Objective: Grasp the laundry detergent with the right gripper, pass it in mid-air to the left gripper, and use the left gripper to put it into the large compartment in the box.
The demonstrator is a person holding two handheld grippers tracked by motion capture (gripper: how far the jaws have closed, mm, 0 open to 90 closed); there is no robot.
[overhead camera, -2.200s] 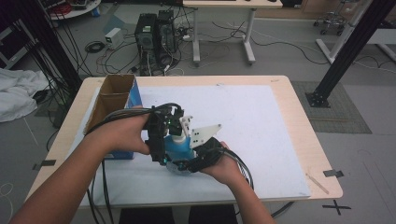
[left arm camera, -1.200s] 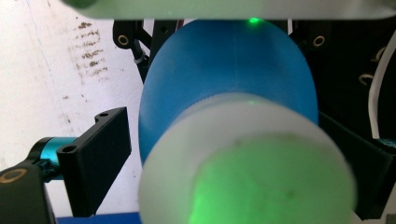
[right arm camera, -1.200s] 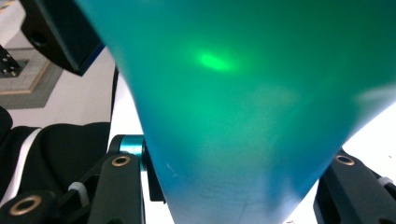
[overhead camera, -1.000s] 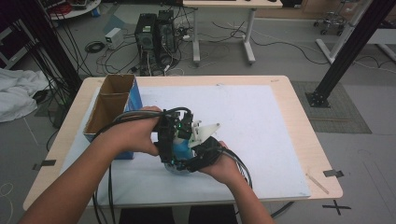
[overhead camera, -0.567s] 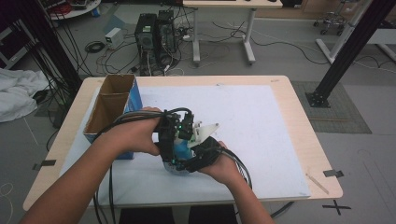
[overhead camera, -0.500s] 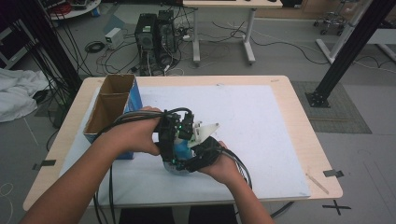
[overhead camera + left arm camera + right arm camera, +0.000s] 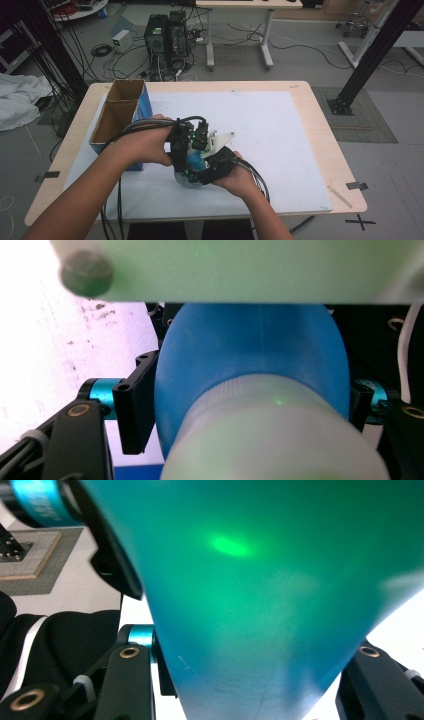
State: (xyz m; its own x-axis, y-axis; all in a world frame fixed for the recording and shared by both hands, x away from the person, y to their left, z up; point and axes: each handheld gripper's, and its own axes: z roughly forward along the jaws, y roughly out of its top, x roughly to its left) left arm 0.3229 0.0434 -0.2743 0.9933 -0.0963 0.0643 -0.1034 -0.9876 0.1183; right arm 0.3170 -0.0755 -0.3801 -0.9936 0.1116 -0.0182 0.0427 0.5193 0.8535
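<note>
A blue bottle [image 7: 192, 162] was held near the front edge of the worktop [image 7: 310, 107], between both tools. The left hand-held gripper [image 7: 181, 142] was clamped on its body, the right hand-held gripper [image 7: 212, 170] also. An open cardboard box [image 7: 120, 112] was placed at the left edge; its content could not be seen.

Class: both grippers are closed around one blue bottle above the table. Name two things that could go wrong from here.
1. The left gripper and right gripper both clamp the smooth blue bottle; opposing pulls could make it slip free.
2. The open cardboard box stands right beside the left hand; a swing could topple it.
</note>
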